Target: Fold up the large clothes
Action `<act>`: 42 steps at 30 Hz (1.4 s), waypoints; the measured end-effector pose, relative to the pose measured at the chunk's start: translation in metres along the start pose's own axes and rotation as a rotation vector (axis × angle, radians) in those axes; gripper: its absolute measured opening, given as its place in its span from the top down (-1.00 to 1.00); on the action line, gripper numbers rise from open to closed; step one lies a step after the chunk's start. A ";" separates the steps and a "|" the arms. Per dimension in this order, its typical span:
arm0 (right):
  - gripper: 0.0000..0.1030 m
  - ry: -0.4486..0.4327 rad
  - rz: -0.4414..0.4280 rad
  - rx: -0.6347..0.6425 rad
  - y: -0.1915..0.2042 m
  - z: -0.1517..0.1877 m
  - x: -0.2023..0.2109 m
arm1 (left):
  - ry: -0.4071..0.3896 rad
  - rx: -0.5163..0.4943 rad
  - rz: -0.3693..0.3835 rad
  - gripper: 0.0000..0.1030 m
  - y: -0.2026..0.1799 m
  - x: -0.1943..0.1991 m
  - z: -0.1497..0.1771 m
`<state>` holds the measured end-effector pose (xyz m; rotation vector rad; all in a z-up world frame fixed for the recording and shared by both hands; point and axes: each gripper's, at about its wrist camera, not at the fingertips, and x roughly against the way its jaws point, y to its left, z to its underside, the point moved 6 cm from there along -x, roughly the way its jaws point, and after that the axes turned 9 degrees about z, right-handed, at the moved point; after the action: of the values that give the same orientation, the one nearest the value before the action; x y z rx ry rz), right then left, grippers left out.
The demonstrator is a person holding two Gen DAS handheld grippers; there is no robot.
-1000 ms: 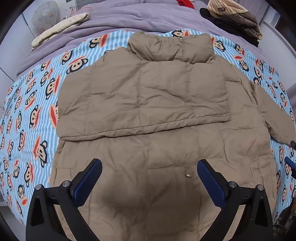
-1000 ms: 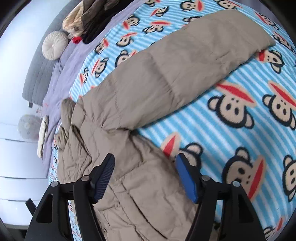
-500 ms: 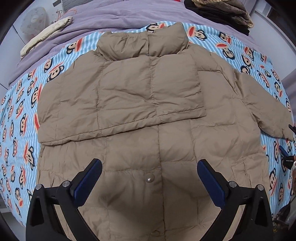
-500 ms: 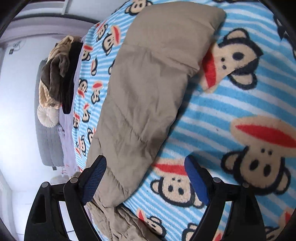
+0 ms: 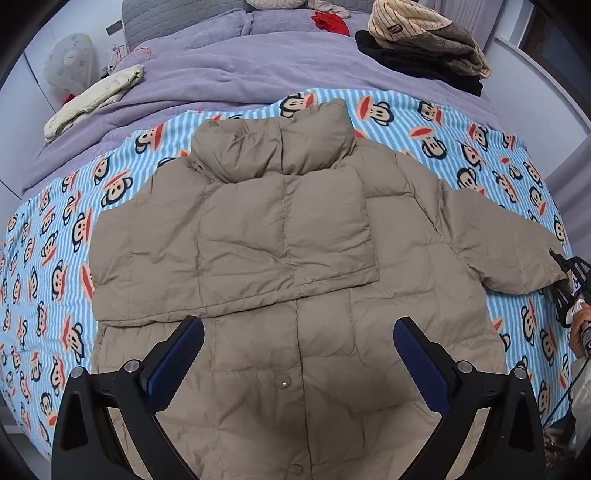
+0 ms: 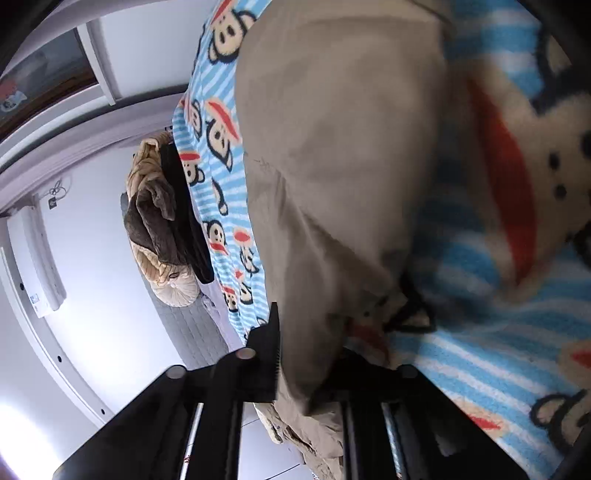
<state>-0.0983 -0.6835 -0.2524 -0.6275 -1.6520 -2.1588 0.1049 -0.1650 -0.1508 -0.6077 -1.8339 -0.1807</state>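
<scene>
A tan puffer jacket (image 5: pixel 295 258) lies flat on the monkey-print blanket (image 5: pixel 55 258), collar away from me. Its left sleeve is folded across the chest. Its right sleeve (image 5: pixel 517 251) stretches out to the right. My left gripper (image 5: pixel 299 350) is open and empty, hovering above the jacket's lower front near a snap button (image 5: pixel 283 384). My right gripper (image 6: pixel 306 354) is shut on the cuff end of the right sleeve (image 6: pixel 332 184); it also shows at the sleeve's tip in the left wrist view (image 5: pixel 565 280).
A purple duvet (image 5: pixel 240 74) covers the far half of the bed. On it lie a stack of folded clothes (image 5: pixel 424 44) at the far right, a cream garment (image 5: pixel 92 99) at the far left and a red item (image 5: pixel 330 24). White walls surround the bed.
My right gripper moved down the sleeve to its cuff and shut on it. My left gripper stayed open and drifted over the jacket's lower front.
</scene>
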 end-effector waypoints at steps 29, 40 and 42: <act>0.76 0.425 0.460 1.268 0.064 0.428 -0.257 | -0.060 0.218 -0.042 -1.00 0.177 0.002 0.017; -0.30 0.234 0.416 0.938 0.089 0.373 -0.182 | -0.088 0.249 0.032 -1.00 0.182 -0.007 0.012; 0.64 0.196 0.429 0.855 0.091 0.351 -0.185 | -0.103 0.248 0.039 -1.00 0.185 -0.004 0.010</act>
<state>0.1514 -0.3669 -0.2005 -0.4240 -1.8869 -1.0311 0.1876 -0.0036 -0.1896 -0.4854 -1.9051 0.1047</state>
